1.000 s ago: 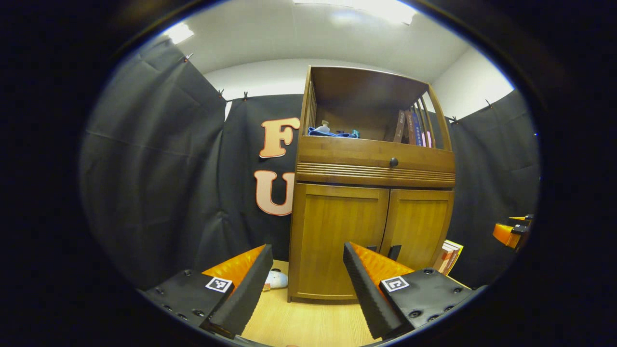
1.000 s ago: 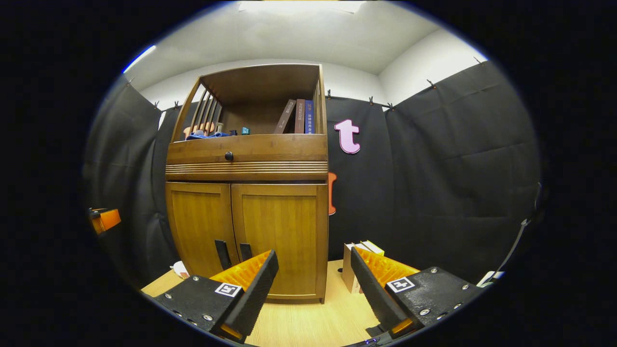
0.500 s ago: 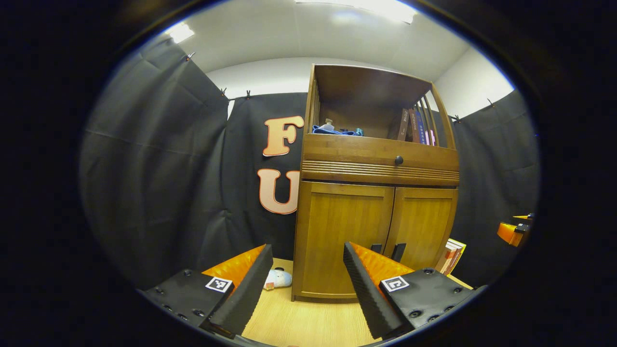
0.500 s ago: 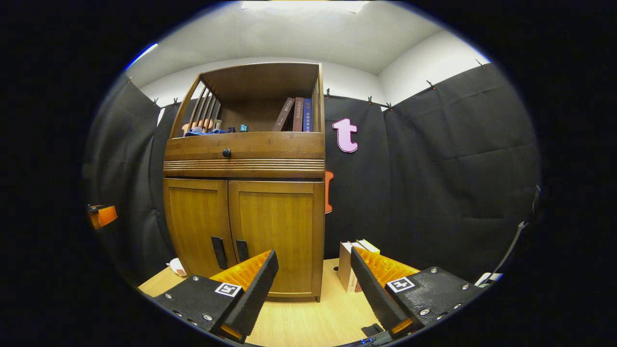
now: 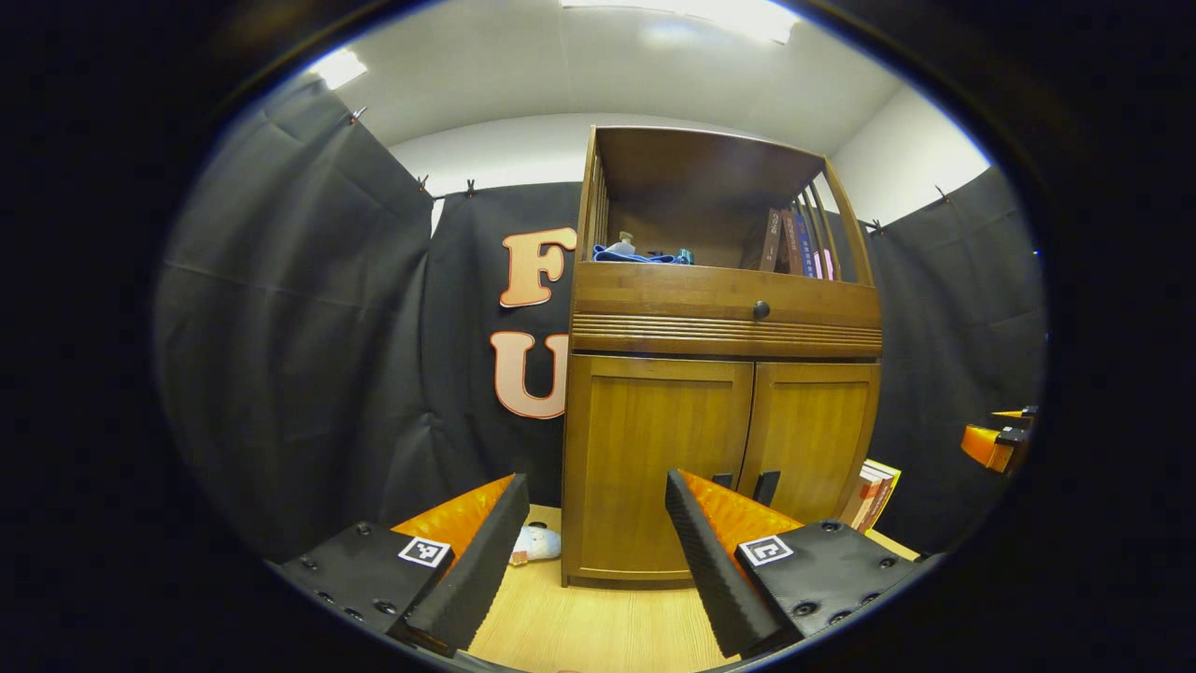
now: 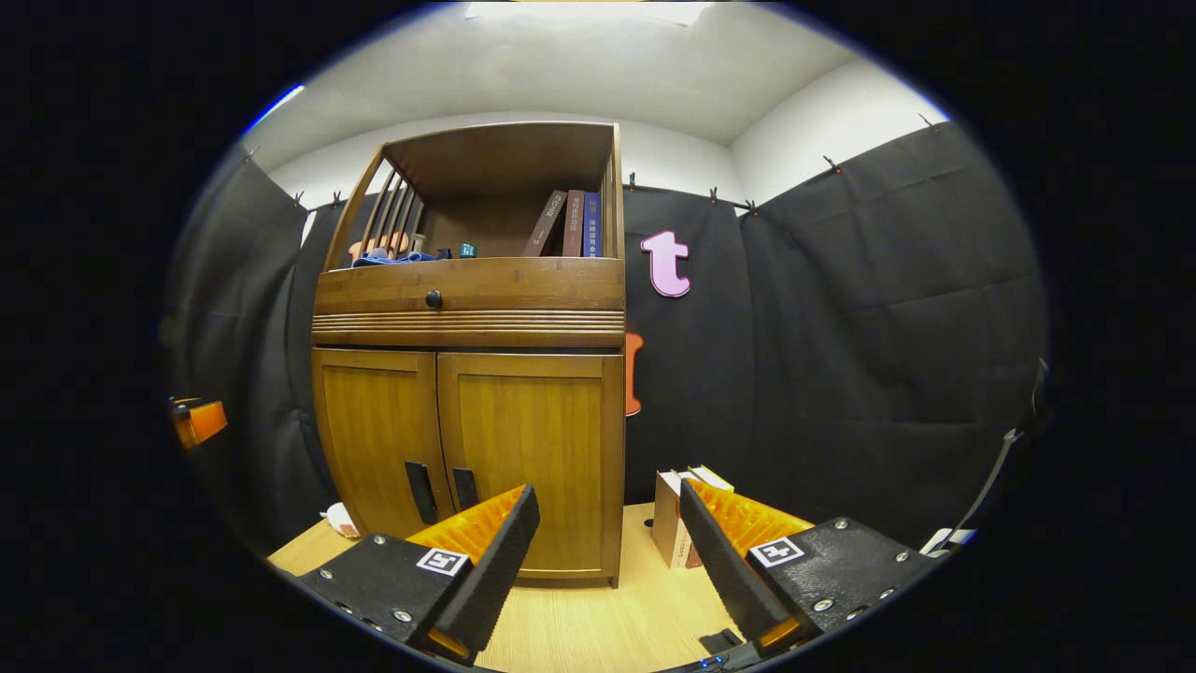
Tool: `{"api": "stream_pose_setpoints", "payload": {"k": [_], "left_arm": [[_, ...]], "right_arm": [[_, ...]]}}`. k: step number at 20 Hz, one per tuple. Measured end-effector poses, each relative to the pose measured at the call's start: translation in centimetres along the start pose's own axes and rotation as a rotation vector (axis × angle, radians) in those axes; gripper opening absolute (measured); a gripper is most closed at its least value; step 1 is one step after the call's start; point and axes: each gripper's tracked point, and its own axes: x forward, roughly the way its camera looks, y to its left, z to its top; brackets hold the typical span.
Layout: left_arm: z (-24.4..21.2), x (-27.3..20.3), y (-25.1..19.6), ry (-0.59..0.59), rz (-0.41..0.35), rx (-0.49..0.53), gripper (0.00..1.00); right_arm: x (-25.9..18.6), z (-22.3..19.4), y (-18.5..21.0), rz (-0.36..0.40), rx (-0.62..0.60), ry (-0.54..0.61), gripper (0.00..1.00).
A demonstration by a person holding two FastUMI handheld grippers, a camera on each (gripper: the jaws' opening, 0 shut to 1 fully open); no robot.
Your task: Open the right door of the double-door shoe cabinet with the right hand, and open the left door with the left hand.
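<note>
Both jaws gape empty; my left gripper [image 5: 593, 551] and right gripper [image 6: 607, 561] face the cabinet [image 6: 467, 421], doors seemingly closed.

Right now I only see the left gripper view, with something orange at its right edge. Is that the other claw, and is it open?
Observer: Yes. In the right gripper view the right claw is open, with nothing between its fingers.
Operator: Is it touching the cabinet?
Observer: No. Bare floor lies between it and the shut right door.
Operator: Where are the handles?
Observer: The left handle and right handle are dark upright bars, low beside the seam.
</note>
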Motion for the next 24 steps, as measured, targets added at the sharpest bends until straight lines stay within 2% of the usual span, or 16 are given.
{"api": "stream_pose_setpoints", "payload": {"k": [3, 4, 5, 9, 10, 13, 14, 16, 24], "left_arm": [[0.1, 0.0, 0.0, -0.005, 0.005, -0.003, 0.99], [0.1, 0.1, 0.0, -0.006, 0.007, -0.002, 0.96], [0.1, 0.1, 0.0, -0.007, 0.009, 0.0, 0.99], [0.4, 0.2, 0.1, -0.015, 0.015, 0.0, 0.99], [0.5, 0.2, 0.1, -0.019, 0.017, -0.001, 0.94], [1.0, 0.2, 0.3, -0.03, 0.02, 0.006, 0.96], [1.0, 0.2, 0.3, -0.033, 0.02, 0.012, 0.99], [1.2, 0.2, 0.1, -0.038, 0.02, 0.018, 0.94], [1.0, 0.1, -0.4, -0.035, 0.008, -0.002, 0.94]], "right_arm": [[0.1, -0.2, -0.1, -0.001, -0.004, 0.003, 1.0], [0.0, -0.1, -0.1, -0.002, -0.005, 0.003, 1.0], [0.0, -0.1, -0.1, -0.003, -0.006, 0.003, 1.0], [0.3, 0.1, 0.0, 0.0, -0.008, -0.006, 1.0], [0.4, 0.2, 0.0, 0.001, -0.006, -0.008, 1.0], [0.4, 0.2, -0.4, -0.002, -0.008, -0.016, 1.0], [0.4, 0.4, -0.5, -0.004, -0.012, -0.019, 0.94], [0.4, 0.5, -0.6, -0.005, -0.017, -0.025, 0.94], [0.7, 0.2, -1.3, -0.012, -0.021, -0.019, 0.94]]}}
